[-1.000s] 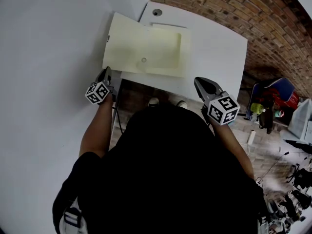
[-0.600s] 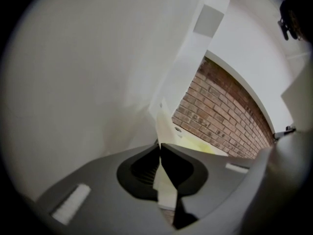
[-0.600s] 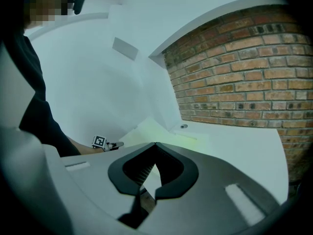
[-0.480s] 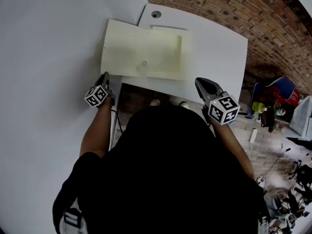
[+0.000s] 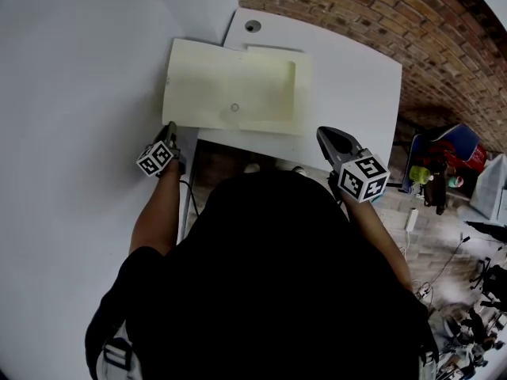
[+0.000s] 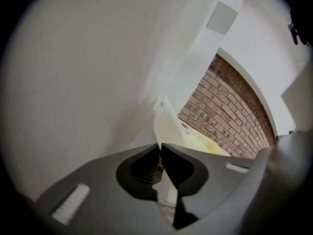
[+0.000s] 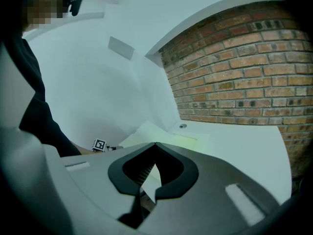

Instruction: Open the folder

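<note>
A pale yellow folder (image 5: 234, 93) lies spread flat on the white table (image 5: 348, 77), its left leaf overhanging the table's left edge and a small round snap (image 5: 234, 108) near its front edge. My left gripper (image 5: 169, 126) hangs at the folder's near left corner, beside the table edge. In the left gripper view the left gripper (image 6: 160, 146) has its tips almost together with nothing between them, and the folder (image 6: 168, 131) lies just ahead. My right gripper (image 5: 322, 131) hovers at the table's front edge, right of the folder. The right gripper (image 7: 155, 144) is shut and empty, with the folder (image 7: 146, 133) beyond it.
A white wall (image 5: 71, 93) runs close along the table's left side and a brick wall (image 5: 356, 6) stands behind it. A cable hole (image 5: 252, 25) sits at the table's back left. Bags and clutter (image 5: 444, 165) lie on the floor at the right.
The left gripper has sunk a little at the folder's near left corner. The folder's left leaf now lies flatter. The right gripper has stayed in place.
</note>
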`<state>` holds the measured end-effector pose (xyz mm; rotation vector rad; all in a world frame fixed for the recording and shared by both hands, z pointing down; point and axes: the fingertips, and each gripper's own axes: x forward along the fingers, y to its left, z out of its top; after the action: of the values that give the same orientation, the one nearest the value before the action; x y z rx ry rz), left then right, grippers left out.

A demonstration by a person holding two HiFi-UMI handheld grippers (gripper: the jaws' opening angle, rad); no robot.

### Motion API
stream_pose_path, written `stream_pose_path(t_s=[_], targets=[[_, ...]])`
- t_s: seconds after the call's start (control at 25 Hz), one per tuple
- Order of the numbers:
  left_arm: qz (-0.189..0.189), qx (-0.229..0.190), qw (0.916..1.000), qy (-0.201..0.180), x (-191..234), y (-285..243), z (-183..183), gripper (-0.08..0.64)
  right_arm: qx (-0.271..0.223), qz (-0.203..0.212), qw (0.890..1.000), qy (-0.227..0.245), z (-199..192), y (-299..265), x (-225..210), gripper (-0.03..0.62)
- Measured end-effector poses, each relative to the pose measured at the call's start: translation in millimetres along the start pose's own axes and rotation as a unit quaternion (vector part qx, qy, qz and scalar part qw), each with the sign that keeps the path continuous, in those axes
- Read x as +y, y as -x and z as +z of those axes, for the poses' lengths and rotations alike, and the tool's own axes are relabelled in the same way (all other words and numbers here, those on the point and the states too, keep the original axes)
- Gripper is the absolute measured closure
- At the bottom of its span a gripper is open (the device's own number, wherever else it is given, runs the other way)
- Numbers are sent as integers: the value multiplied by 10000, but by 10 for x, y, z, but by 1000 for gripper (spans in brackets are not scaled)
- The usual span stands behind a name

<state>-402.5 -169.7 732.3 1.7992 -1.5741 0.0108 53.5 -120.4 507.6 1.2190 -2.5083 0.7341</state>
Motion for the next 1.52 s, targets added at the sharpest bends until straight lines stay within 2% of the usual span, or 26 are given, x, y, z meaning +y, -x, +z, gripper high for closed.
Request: stream_pose_path(t_s=[0.32, 0.72, 1.0, 1.24, 1.4, 1.52], targets=[[53, 82, 9995, 290, 90, -46, -40, 544, -10, -22, 10000, -64, 25, -32, -17, 594], [39, -1, 9992, 393, 96, -55, -42, 538, -4, -25, 10000, -40, 32, -14, -55, 595], [-1, -201, 9989, 415, 23, 1, 37, 528, 18, -16, 10000, -30, 26, 46, -75, 595], [-247, -555, 9961, 637, -92, 53, 158, 509, 29, 34, 10000, -4, 31, 61, -85, 594], [-380, -723, 9945, 650, -174, 115, 248, 488, 47, 82, 10000, 15, 31, 82, -74, 595], [-309, -788, 9950, 528, -180, 158, 284, 485, 56, 99, 9999, 37, 19, 95, -76, 594]])
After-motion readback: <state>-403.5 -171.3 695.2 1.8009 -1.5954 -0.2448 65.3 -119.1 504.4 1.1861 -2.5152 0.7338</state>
